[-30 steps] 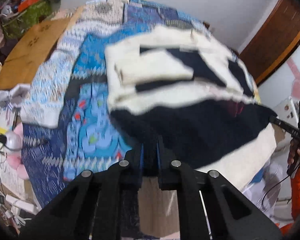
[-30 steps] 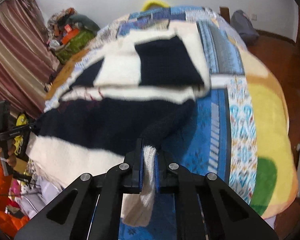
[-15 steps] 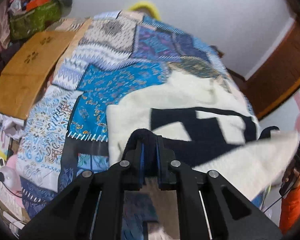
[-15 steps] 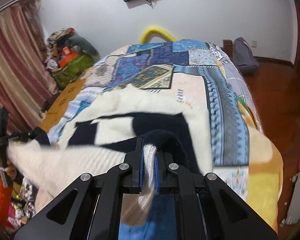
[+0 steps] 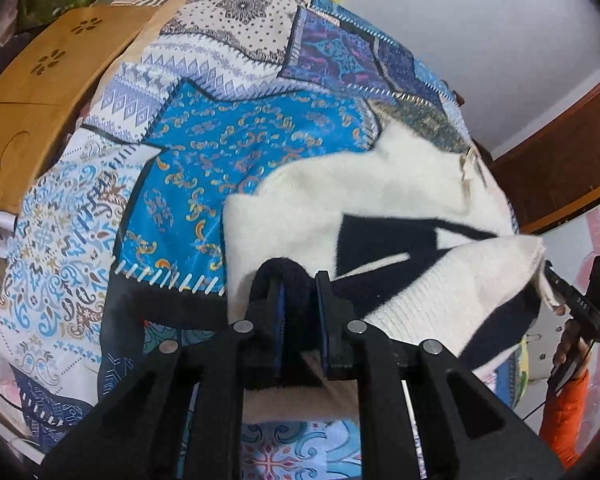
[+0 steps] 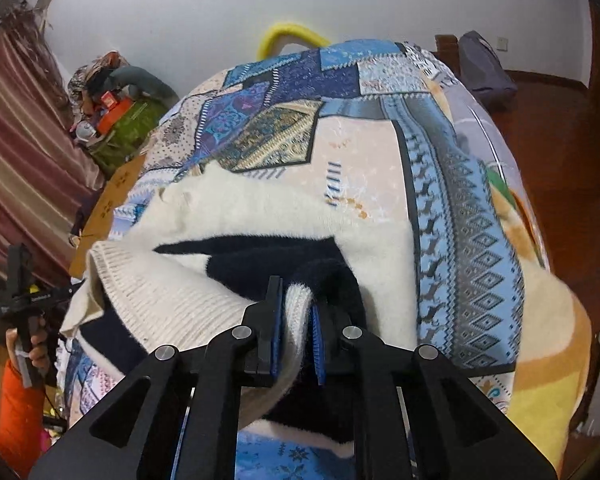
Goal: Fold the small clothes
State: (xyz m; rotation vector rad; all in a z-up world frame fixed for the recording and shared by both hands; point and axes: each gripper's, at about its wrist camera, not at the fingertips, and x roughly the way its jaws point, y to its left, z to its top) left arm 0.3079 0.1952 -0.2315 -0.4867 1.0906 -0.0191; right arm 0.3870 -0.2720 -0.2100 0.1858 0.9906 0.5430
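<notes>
The sweater (image 5: 380, 196), cream with dark navy blocks, lies across the patchwork bed (image 5: 204, 148) toward its near edge, its long axis running side to side between the two hands; the near hem is lifted and doubled forward over the body, so the fold line sits just ahead of both pairs of jaws.

On the left, the left gripper (image 5: 298, 280) has a dark navy corner between its jaws; they stand narrow and are opening, the cloth not yet dropped. On the right, the right gripper (image 6: 296, 292) has the cream ribbed edge between its jaws, also narrow and opening.

Each hand is at its own end of the hem, neither nearer the middle; I judge the fold is being laid down, and what matters next is that both corners land level on the cream upper part, square to the bed's near edge, before the jaws back away toward the person.
</notes>
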